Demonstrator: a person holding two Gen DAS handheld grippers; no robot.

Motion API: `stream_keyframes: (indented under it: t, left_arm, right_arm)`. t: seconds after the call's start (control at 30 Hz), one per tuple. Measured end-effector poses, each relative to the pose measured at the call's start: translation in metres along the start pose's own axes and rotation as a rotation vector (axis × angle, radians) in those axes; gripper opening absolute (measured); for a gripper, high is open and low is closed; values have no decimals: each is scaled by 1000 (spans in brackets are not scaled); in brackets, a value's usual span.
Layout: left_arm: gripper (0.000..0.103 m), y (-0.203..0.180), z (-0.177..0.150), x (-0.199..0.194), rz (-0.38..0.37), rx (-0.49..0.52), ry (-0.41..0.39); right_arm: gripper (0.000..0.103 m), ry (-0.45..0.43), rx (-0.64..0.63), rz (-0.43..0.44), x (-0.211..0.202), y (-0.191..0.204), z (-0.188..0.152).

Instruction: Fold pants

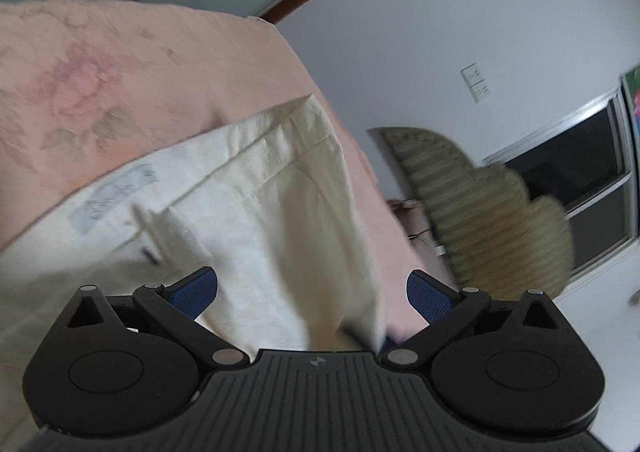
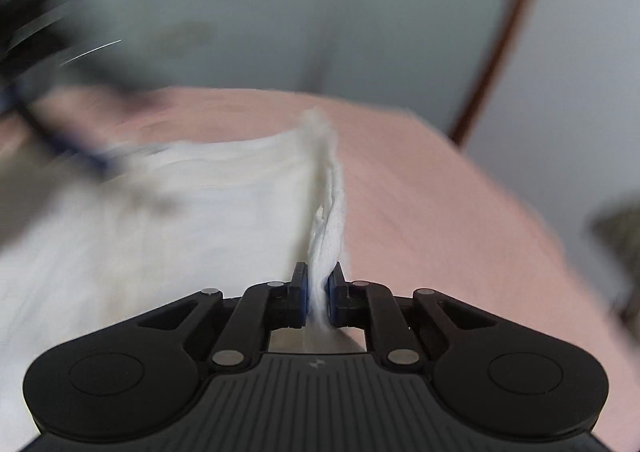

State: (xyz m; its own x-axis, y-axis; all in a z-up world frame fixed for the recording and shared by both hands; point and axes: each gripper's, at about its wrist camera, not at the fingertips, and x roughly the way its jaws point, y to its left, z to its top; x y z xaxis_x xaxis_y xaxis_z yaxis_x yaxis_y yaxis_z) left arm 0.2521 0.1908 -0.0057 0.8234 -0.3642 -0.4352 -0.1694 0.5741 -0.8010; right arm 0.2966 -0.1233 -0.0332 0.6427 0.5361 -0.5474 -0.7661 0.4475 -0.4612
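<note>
Cream-white pants (image 1: 280, 191) lie on a pink flowered bedspread (image 1: 140, 63), waistband and a grey label toward the left. My left gripper (image 1: 312, 280) is open, its blue pads (image 1: 196, 292) standing wide apart with pants fabric lying between them, not pressed. In the right wrist view the pants (image 2: 180, 203) spread to the left over the pink bedspread (image 2: 440, 211). My right gripper (image 2: 319, 272) is shut on a raised edge of the pants, which runs up and away from the jaws as a ridge. This view is heavily blurred.
Beyond the bed's right edge stand a striped wicker chair (image 1: 480, 203), a dark window (image 1: 580, 171) and a wall switch (image 1: 476, 83). A dark blurred shape (image 2: 60, 131) sits at the far left of the bed in the right wrist view.
</note>
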Motion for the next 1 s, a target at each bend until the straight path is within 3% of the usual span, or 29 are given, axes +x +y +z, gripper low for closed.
stream_keyframes:
  t: [0.1,0.2,0.23,0.3,0.33,0.37,0.43,0.53,0.73,0.87,1.0]
  left_arm:
    - [102,-1,5,1,-11,-21,-28]
    - [100,2,9,3,64,-26,-89]
    - [93,4,11,5,88,-37,-98]
    - [59,10,14,9,70,-67,-78]
    - [32,12,14,11,51,-79,-50]
    - [20,15,14,12,43,-90,-25]
    - [13,15,10,10,39,-72,-20]
    - [6,12,4,1,39,-15,-39]
    - [3,11,-8,-12,33,32,-55]
    - [2,3,-14,-18,48,83,-65]
    - [2,-3,-22,-34,55,131,-81]
  right_arm:
    - [10,0,-152,-6,-23,45,-7]
    - [10,12,-153,14,-30,62,-17]
    - [10,11,-128,16,-31,61,-19]
    - [10,0,-61,19,-33,62,-21]
    - [10,-7,-34,13,-35,60,-23]
    - [10,-14,-23,2,-36,60,-24]
    - [15,-25,-35,-58,-37,66,-28]
    - [36,13,-88,-162,-44,67,-39]
    - [35,159,-79,-324,-51,31,-74]
    - [36,209,11,-276,-47,-6,-87]
    - [30,294,-123,-208,-33,-3,-84]
